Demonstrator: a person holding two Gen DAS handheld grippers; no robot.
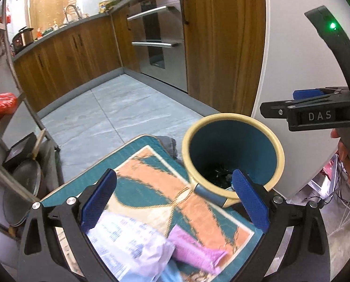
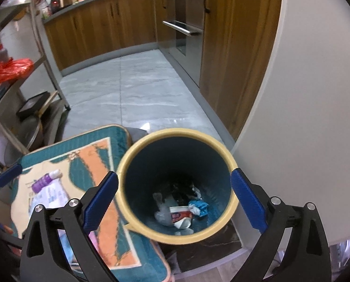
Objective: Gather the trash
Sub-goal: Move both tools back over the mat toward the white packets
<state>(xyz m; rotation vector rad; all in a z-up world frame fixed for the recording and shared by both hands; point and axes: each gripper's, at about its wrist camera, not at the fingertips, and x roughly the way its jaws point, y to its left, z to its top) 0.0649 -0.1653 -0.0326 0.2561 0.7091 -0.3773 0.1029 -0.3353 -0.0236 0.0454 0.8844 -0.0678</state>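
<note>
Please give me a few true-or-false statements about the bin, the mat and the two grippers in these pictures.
1. The round teal waste bin with the cream rim already holds crumpled trash. True.
2. The right gripper is clamped on a wrapper. False: its blue pads stand wide apart above the bin with nothing between them.
3. A purple wrapper and a white printed plastic bag lie on the teal and orange patterned mat. True.
4. The bin lies tipped on its side. False: it stands upright, mouth up, beside the mat.
5. The left gripper hangs over the mat with open jaws. True.
</note>
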